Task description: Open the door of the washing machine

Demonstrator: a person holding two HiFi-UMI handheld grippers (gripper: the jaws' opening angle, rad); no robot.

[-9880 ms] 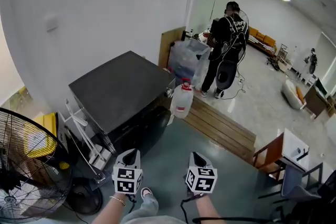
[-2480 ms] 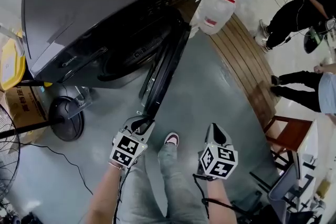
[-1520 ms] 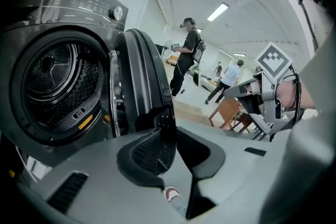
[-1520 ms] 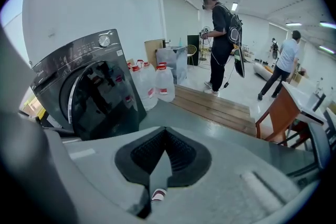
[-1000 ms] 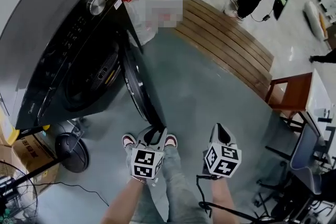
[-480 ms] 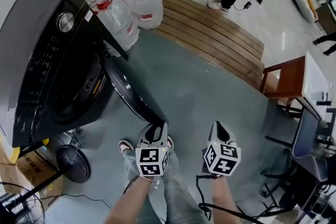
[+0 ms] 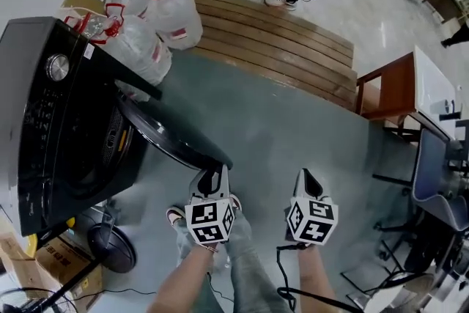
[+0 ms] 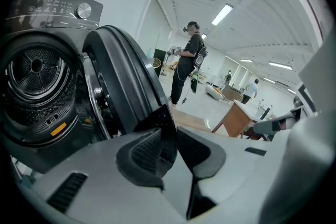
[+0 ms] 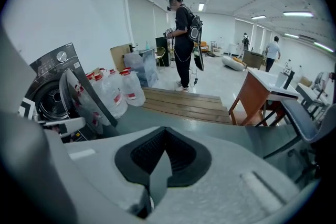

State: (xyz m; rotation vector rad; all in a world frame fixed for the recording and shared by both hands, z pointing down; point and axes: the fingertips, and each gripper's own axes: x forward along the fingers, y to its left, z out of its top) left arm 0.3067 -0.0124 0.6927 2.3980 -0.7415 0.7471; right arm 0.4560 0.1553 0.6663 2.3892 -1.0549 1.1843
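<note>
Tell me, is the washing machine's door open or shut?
Open. The door stands swung wide, the drum shows bare beside it, and the left gripper is clamped on the door's edge.

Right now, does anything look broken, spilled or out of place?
Nothing stands out: the washing machine door hangs open, the left gripper clamping its edge, and the water jugs beside it stand upright.

At lower centre, the left tongs (image 7: 212,177) point up-frame, jaws clamped on the door (image 7: 172,139) edge. Just right, the right tongs (image 7: 306,179) hang free, jaws seemingly together. Left forearm (image 7: 179,286) and right forearm (image 7: 319,291) enter from the bottom edge.
</note>
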